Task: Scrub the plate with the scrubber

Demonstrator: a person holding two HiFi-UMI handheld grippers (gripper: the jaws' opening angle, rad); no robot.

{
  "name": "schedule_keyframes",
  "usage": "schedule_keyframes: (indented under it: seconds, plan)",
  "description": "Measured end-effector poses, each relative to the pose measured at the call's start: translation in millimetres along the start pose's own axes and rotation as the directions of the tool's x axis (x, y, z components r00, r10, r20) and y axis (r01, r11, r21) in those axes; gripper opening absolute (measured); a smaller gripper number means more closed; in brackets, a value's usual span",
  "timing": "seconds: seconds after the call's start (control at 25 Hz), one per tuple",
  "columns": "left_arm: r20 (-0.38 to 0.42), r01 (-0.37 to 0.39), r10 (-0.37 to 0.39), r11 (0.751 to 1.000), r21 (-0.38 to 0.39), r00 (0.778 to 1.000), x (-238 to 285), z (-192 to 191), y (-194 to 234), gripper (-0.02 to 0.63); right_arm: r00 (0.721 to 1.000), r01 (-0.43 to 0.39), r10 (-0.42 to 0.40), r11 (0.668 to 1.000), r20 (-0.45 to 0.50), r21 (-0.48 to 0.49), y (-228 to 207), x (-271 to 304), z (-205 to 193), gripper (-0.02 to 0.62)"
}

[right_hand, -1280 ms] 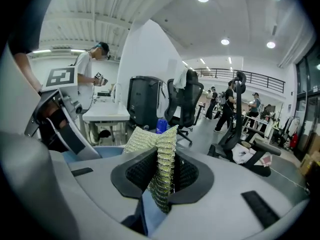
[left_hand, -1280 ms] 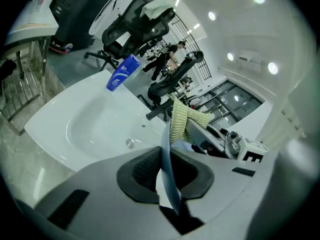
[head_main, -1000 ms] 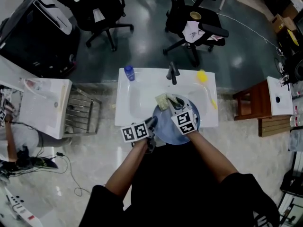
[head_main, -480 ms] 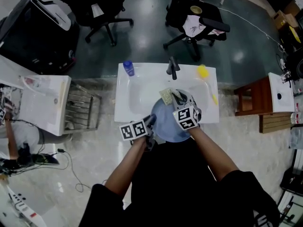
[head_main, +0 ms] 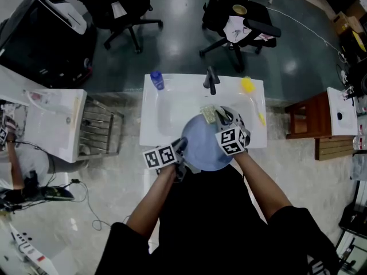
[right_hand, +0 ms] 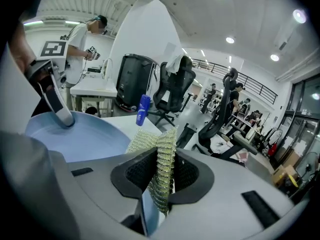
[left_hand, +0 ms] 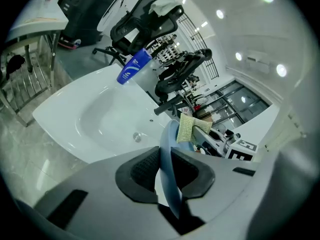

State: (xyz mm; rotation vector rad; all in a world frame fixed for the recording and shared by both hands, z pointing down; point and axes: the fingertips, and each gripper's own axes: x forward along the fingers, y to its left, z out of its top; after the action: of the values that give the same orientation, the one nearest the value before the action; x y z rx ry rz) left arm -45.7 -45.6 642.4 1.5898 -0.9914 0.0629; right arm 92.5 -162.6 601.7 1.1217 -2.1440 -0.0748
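Observation:
A light blue plate (head_main: 202, 148) hangs over the front of the white sink (head_main: 166, 116). My left gripper (head_main: 182, 148) is shut on the plate's left rim (left_hand: 166, 156); its jaws have just been opening a little, with the rim still between the pads. My right gripper (head_main: 222, 118) is shut on a yellow-green mesh scrubber (head_main: 207, 114), which lies against the plate's far edge. In the right gripper view the scrubber (right_hand: 161, 166) stands folded between the pads, with the plate (right_hand: 85, 136) to the left and the left gripper (right_hand: 56, 106) on its rim.
A black faucet (head_main: 211, 82) stands at the back of the sink, between a blue bottle (head_main: 156, 80) and a yellow object (head_main: 247, 85). A metal rack (head_main: 100, 133) is to the left and a wooden stool (head_main: 304, 122) to the right. Office chairs stand beyond.
My right gripper and the scrubber have slid rightward along the plate's far edge. The left gripper keeps its place on the plate's left rim.

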Motion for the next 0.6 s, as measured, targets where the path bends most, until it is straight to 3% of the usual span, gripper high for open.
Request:
schedule_keyframes:
  seconds: [0.6]
  plan:
    - [0.000,-0.008,0.008,1.000,-0.012,1.000,1,-3,11,0.051,0.996,-0.020,0.020,1.000,-0.085,-0.003,-9,-19,-40,0.067]
